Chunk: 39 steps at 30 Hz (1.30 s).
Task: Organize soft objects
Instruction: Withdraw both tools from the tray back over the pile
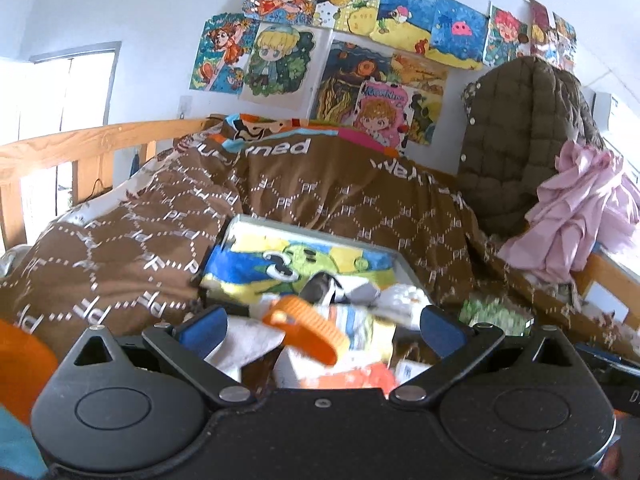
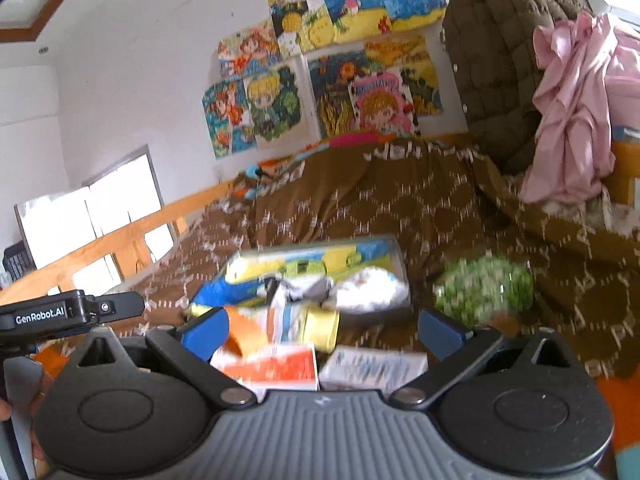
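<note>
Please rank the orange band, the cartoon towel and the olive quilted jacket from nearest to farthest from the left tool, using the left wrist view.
1. Orange band, right between the open left tool's fingers.
2. Cartoon towel, just ahead, centre.
3. Olive quilted jacket, far back on the right.

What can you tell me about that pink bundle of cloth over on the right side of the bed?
The pink cloth looks like a thin, smooth garment, pale pink, crumpled into many folds and ruffles. It hangs in a loose heap by the bed's wooden rail, draped against a quilted olive-brown jacket on its left. Its lower edge reaches down to the brown patterned blanket. What kind of garment it is cannot be told. Nothing is holding it.
</note>
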{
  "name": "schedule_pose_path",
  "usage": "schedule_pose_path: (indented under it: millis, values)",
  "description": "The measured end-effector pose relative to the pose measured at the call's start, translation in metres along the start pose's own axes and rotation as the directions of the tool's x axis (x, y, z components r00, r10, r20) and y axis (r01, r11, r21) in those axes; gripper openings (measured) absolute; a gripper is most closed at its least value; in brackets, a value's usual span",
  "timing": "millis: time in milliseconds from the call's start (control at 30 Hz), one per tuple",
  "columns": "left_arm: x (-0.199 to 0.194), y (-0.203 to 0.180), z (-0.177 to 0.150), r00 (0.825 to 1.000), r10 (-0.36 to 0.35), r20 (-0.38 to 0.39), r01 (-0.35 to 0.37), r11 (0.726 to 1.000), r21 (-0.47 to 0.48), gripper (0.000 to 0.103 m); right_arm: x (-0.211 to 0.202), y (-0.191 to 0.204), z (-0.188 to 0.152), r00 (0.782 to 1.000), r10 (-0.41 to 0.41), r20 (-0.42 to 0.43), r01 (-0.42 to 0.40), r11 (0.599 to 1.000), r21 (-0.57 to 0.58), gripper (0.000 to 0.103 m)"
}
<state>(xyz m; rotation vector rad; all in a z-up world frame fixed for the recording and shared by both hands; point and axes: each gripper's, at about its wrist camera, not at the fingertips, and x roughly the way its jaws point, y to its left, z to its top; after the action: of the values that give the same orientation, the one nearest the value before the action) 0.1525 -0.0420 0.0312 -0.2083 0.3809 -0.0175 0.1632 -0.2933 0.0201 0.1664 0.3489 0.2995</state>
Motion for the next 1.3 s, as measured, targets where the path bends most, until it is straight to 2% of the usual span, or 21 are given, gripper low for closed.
schedule_pose_path:
  millis: [233, 467, 700, 967, 1167, 1300]
  values:
    - [-0.011, 0.008, -0.028, 0.999, -0.012, -0.042, 0.014, 0.999, 0.053, 0.102, -0.001, 0.001, -0.02, 0.988, -0.029, -0.154, 0.043, 0.995, 0.088, 0.103]
    - [-0.008, 0.011, -0.053, 0.994, -0.032, -0.106, 0.045, 0.991, 0.124, 0.102, 0.011, -0.003, -0.029, 0.97, -0.033, -0.24, 0.062, 0.992, 0.112, 0.103]
    - [0.004, 0.024, -0.07, 0.985, -0.02, -0.172, 0.042, 0.991, 0.13, 0.102, 0.03, -0.004, -0.038, 0.934, -0.067, -0.351, 0.108, 0.989, 0.099, 0.103]
    - [0.017, 0.028, -0.08, 0.975, -0.026, -0.223, 0.06, 0.987, 0.147, 0.102, 0.049, 0.005, -0.047, 0.893, -0.092, -0.441, 0.116, 0.993, 0.029, 0.103]
    - [0.027, 0.027, -0.083, 0.972, -0.055, -0.227, 0.096, 0.98, 0.173, 0.102, 0.06, 0.005, -0.052, 0.864, -0.112, -0.49, 0.132, 0.991, 0.006, 0.103]
    - [0.035, 0.028, -0.081, 0.965, -0.106, -0.238, 0.142, 0.98, 0.138, 0.102, 0.068, 0.003, -0.054, 0.853, -0.122, -0.508, 0.143, 0.99, 0.003, 0.103]
